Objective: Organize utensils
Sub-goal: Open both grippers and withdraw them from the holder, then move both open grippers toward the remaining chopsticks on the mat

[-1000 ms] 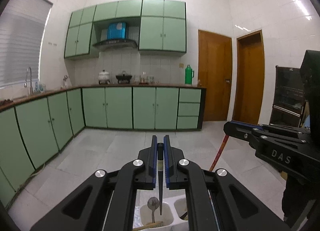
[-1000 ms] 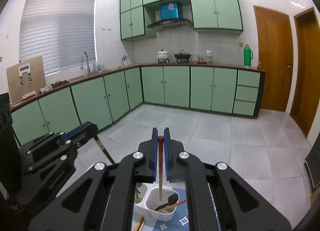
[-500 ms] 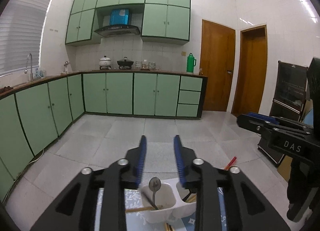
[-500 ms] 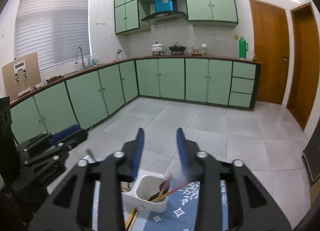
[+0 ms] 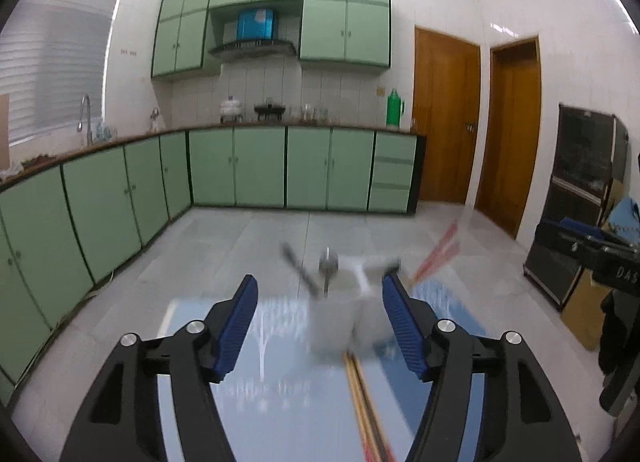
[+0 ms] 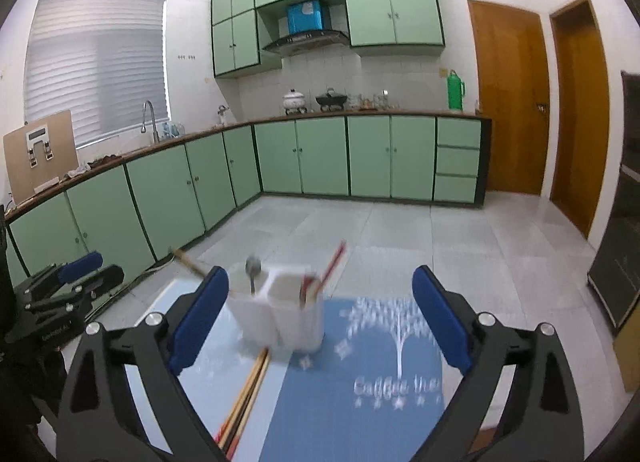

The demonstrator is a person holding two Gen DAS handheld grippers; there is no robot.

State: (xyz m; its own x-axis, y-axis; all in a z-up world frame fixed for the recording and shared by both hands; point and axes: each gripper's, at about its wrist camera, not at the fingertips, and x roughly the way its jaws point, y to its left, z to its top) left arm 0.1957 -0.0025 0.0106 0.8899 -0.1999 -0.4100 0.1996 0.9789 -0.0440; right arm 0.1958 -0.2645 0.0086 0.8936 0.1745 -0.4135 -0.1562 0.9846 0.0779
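A white two-compartment utensil holder (image 6: 280, 314) stands on a blue placemat (image 6: 360, 382); it is blurred in the left wrist view (image 5: 344, 314). A metal spoon (image 6: 253, 270) and a dark utensil (image 5: 300, 270) stand in one compartment, red chopsticks (image 6: 330, 270) in the other. Several chopsticks (image 6: 248, 390) lie flat on the table before the holder, also in the left wrist view (image 5: 366, 410). My left gripper (image 5: 318, 322) is open and empty, behind the holder. My right gripper (image 6: 320, 322) is open and empty, just short of the holder.
The table with the placemat stands in a kitchen with green cabinets (image 6: 360, 157) along the far and left walls. Two wooden doors (image 6: 508, 101) are at the right. The other gripper shows at the left edge of the right wrist view (image 6: 60, 302).
Both grippers opened and let go of the utensils they held: the dark utensil from the left, a red chopstick from the right. Both then pulled back from the holder.
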